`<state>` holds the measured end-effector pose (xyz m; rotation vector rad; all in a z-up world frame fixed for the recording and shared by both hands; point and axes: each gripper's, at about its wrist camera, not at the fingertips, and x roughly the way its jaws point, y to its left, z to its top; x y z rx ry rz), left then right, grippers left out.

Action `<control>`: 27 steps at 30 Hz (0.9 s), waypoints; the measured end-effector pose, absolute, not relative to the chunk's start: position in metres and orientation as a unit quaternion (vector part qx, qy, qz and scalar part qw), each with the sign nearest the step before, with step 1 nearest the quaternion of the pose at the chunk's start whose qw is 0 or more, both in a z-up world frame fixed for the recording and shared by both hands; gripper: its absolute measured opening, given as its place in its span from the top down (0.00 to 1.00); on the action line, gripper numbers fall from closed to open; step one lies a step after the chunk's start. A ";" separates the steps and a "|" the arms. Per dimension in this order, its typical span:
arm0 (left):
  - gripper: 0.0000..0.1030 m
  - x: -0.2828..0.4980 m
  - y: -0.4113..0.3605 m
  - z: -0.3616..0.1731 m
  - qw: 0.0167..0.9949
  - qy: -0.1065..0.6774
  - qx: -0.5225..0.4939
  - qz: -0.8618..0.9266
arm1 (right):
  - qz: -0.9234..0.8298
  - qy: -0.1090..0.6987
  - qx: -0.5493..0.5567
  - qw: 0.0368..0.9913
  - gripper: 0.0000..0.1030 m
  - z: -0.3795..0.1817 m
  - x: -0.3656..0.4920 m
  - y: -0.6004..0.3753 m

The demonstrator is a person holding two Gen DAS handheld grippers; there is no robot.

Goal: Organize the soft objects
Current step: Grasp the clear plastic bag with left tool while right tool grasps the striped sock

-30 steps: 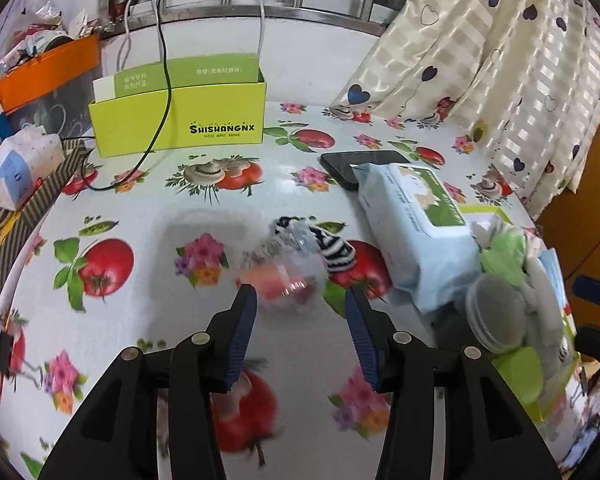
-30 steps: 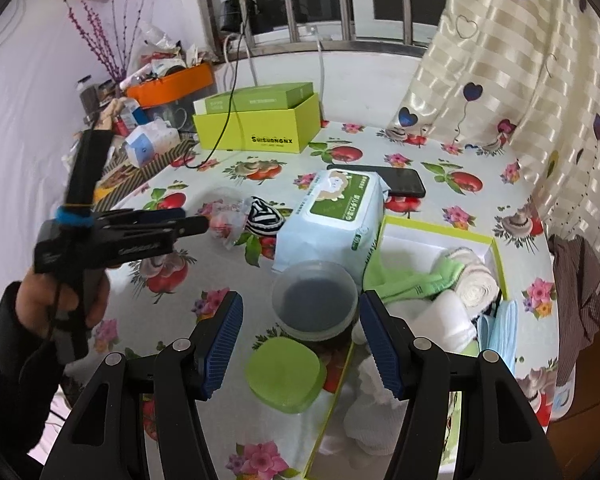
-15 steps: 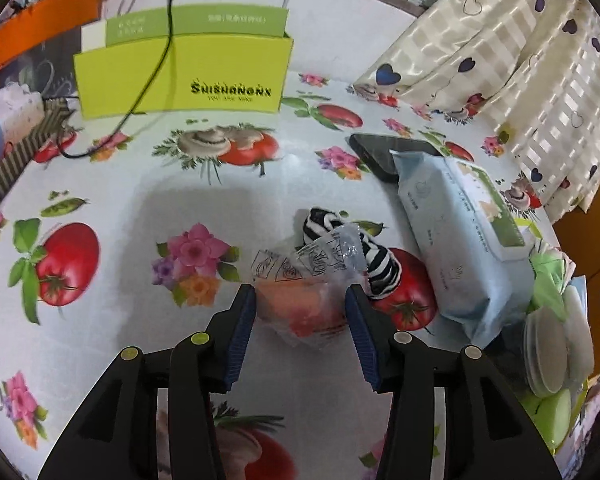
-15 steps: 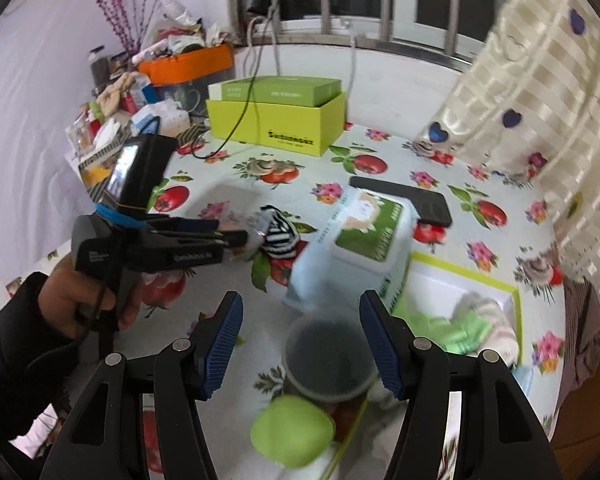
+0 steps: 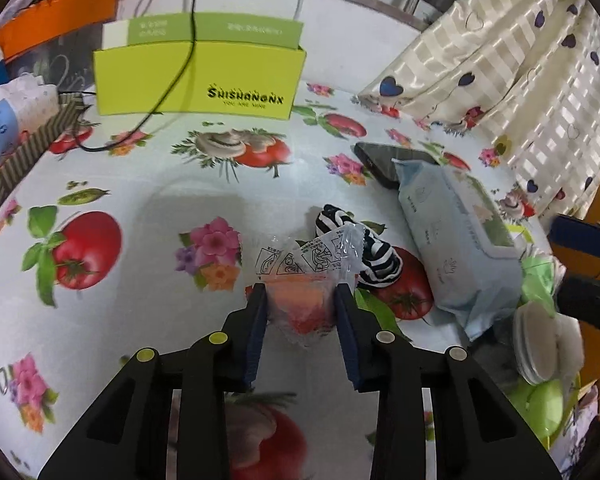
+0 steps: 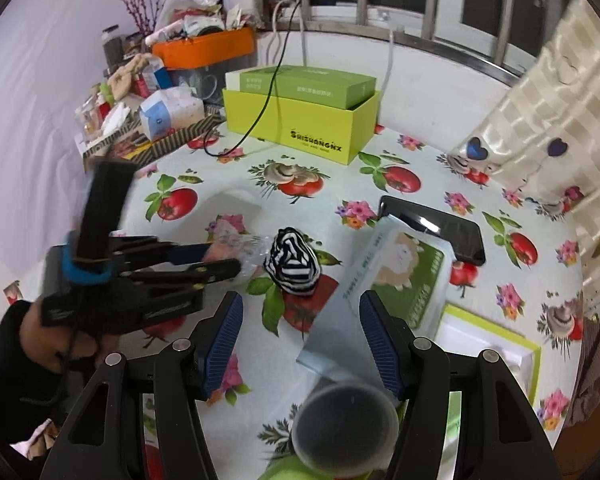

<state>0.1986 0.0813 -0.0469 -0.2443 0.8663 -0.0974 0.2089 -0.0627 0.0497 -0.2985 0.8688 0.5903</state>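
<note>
A clear plastic bag with a pink-orange soft item [image 5: 302, 300] lies on the fruit-print tablecloth. My left gripper [image 5: 301, 298] has its jaws on both sides of the bag, pads touching it; from the right wrist view the left gripper [image 6: 220, 260] reaches the bag [image 6: 236, 244]. A black-and-white striped sock roll [image 5: 374, 254] lies just right of the bag, also in the right wrist view [image 6: 294, 264]. My right gripper [image 6: 300, 316] is open and empty, above the table near the sock roll and a wet-wipes pack [image 6: 388, 284].
A yellow-green box [image 5: 198, 80] stands at the back with a cable over it. A phone [image 5: 388, 160] lies behind the wipes pack [image 5: 456, 240]. A white tray with a green rim [image 6: 496, 356] holds soft things at right. A grey bowl [image 6: 344, 426] and green lid sit near.
My left gripper moved forward and down to the bagged item and its jaws closed in on it. The right gripper swung left toward the sock roll.
</note>
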 end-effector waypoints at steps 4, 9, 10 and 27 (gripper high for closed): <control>0.66 0.186 0.090 -0.040 0.903 0.411 -0.122 -0.034 | 0.295 0.427 -0.161 0.839 0.41 0.043 0.224 -0.044; 0.66 0.176 0.100 -0.036 0.905 0.406 -0.128 -0.026 | 0.313 0.460 -0.175 0.812 0.41 0.026 0.251 -0.019; 0.66 0.174 0.102 -0.035 0.906 0.404 -0.127 -0.024 | 0.313 0.467 -0.179 0.808 0.41 0.022 0.256 -0.015; 0.66 0.166 0.109 -0.032 0.909 0.398 -0.124 -0.022 | 0.288 0.560 -0.225 0.743 0.59 -0.039 0.314 0.025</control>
